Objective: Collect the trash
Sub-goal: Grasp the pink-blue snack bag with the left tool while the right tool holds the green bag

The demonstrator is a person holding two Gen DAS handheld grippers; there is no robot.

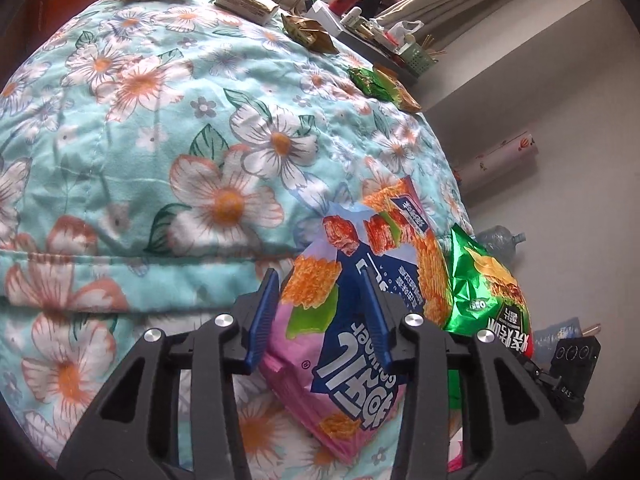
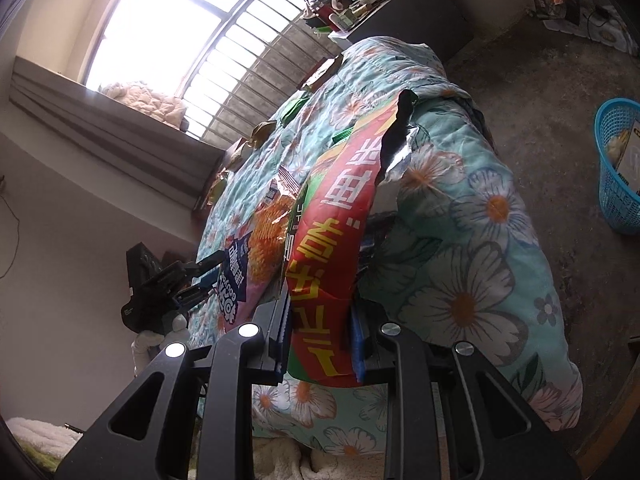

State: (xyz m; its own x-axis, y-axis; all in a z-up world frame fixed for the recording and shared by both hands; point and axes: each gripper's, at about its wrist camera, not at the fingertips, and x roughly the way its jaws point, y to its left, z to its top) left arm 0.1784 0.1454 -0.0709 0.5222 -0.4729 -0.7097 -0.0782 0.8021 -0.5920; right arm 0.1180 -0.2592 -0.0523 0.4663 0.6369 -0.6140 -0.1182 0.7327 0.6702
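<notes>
Pink snack bag (image 1: 344, 320): crinkled foil, pink ground, dark blue label with white lettering, orange puffed pieces printed on it. It stands between the blue pads of the left gripper (image 1: 320, 304), the right pad pressed against its blue label, the left pad at its edge; the grip looks closed on it, though contact on the left side is not certain.

Red snack bag (image 2: 340, 248): red with yellow lettering, green lower corner, torn silver top edge reaching forward beyond the fingertips. The right gripper (image 2: 324, 344) is clenched on its lower part, both pads against it.

Green snack bag (image 1: 484, 284): shiny, wrinkled, just right of the pink bag, near the quilt's edge.

Flowered quilt (image 1: 160, 160): turquoise with white and orange blossoms, filling the space ahead of and left of the left gripper. Its right edge falls away to bare floor (image 1: 560, 240), open room on that side.

Small wrappers along the quilt's far edge, counted in the left wrist view: four, being two tan, one gold-brown, one green.

Blue basket (image 2: 620, 168): one, on the floor well to the right of the right gripper, holding some items.
</notes>
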